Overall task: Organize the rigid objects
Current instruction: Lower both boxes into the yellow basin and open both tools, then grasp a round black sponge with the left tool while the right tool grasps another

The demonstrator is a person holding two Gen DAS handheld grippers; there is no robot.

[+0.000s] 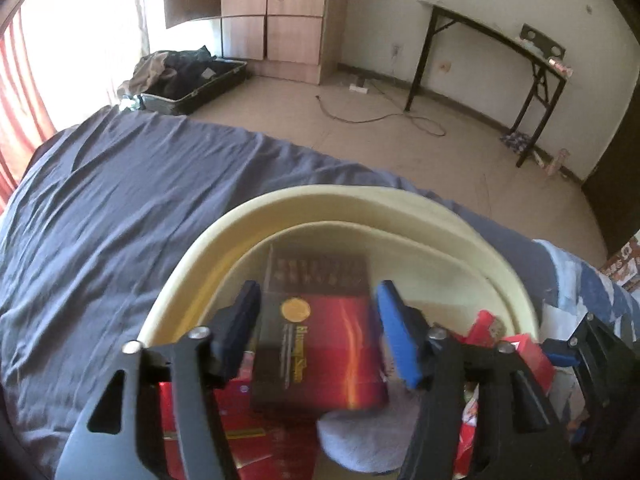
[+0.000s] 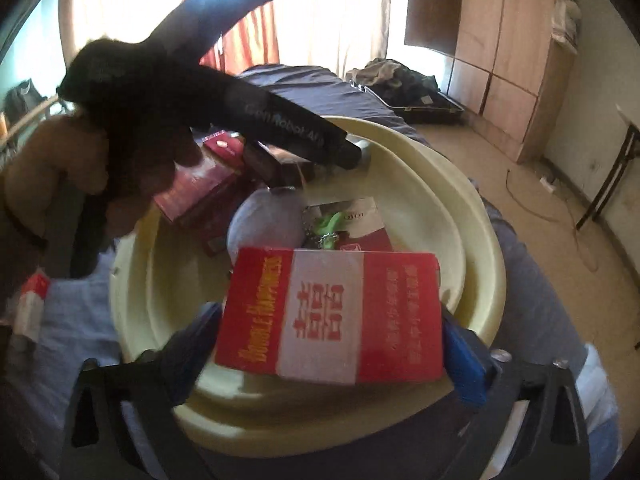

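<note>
blurred: print on dark red box point(image 1: 320, 344) inside cream basin point(image 1: 320, 200) | hidden: boxes under it, perhaps three | hidden: basin's far-left rim in right view, behind gloved hand point(image 2: 132, 128) | cut off: basin's near rim, left view

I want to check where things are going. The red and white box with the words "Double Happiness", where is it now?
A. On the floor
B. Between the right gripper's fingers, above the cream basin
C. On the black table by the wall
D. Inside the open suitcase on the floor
B: the box sits between the right gripper's fingers, over the basin.
</note>
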